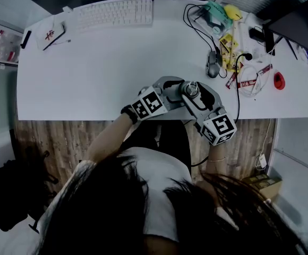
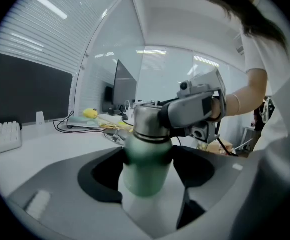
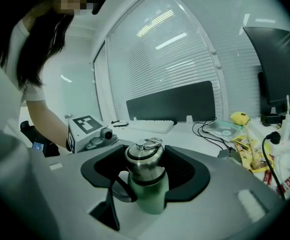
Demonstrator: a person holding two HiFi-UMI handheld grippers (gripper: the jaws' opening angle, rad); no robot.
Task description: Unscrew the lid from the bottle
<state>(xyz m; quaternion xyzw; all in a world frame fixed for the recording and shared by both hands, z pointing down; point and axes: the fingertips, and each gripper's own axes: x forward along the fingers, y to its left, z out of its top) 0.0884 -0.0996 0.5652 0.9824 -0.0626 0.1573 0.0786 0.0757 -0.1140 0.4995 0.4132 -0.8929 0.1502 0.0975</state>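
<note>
Bottle [image 2: 144, 151] and lid [image 3: 144, 160] are both gripped. Our left claw [image 2: 150, 176] is clamped on the green body. Our right claw [image 3: 147, 173] has its pads against either side of the steel lid, so we judge it closed on it. We hold the bottle over the desk [image 1: 106, 62], well nearer us than the keyboard [image 1: 115, 12] and to its right. If the left claw's hold is too light, the smooth body could spin with the lid and nothing would loosen; a tilted pull could cock the lid on its thread. Only the right gripper view shows the ring [image 3: 152, 144] on the lid's top, and only the left gripper view shows the dark seam below the lid. The head view shows neither, just the lid top between the two claws
</note>
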